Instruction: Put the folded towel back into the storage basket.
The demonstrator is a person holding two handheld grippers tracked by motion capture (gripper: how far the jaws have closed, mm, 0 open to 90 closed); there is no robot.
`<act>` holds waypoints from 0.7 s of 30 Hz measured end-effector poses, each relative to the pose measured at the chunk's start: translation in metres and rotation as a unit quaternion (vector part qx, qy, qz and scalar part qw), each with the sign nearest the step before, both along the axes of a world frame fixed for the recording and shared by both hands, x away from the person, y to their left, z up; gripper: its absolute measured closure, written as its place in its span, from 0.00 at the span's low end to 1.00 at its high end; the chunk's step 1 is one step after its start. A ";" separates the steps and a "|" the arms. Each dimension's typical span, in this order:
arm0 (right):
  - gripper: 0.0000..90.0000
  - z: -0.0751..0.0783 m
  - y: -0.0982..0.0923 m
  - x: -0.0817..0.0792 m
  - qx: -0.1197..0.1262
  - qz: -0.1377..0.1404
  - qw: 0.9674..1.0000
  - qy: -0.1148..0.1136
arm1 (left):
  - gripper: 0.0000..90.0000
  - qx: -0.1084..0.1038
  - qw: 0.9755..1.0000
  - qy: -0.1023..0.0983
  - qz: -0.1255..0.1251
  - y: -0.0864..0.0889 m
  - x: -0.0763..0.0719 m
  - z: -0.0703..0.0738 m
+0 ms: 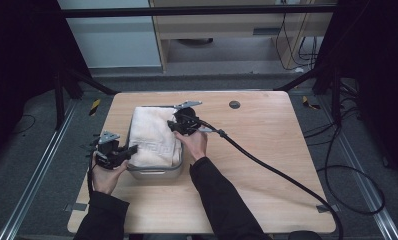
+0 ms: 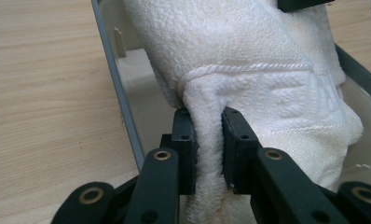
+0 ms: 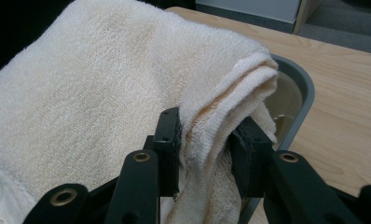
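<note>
Nearest the person, at about 8 o'clock of the grey tub, the left hand-held gripper is closed on the towel's near edge. The towel lies in the tub on the bench, its long axis running from 6 to 12 o'clock. Farther away, at about 2 o'clock, the right hand-held gripper pinches a fold of the towel, so both ends are probably ready to be lifted together.

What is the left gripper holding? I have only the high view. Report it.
Observer: The left gripper is shut on a fold of the towel.
Operator: Now report the right one.
Observer: The right gripper pinches a folded towel edge beside the grey tub rim.
Operator: Say what is under the towel.
Observer: The left gripper view shows bare tub floor beneath the towel; nothing else visible there.
</note>
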State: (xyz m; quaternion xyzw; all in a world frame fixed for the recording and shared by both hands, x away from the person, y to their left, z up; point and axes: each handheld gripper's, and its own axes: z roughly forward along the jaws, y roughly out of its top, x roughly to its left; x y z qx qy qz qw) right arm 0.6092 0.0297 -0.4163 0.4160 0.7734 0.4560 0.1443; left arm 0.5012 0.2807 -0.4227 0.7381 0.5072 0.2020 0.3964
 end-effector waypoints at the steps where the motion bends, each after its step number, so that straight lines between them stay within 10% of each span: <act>1: 0.73 -0.001 0.000 0.000 -0.004 0.000 1.000 0.002 | 0.85 0.002 1.000 0.003 0.001 0.000 0.001 -0.001; 10: 0.70 -0.008 0.002 0.000 -0.032 0.012 0.999 -0.011 | 0.75 0.021 1.000 0.013 0.009 -0.002 0.003 -0.003; 21: 0.65 0.013 -0.009 -0.011 -0.018 0.021 0.999 -0.039 | 0.62 0.017 0.999 -0.048 0.012 -0.002 -0.009 0.020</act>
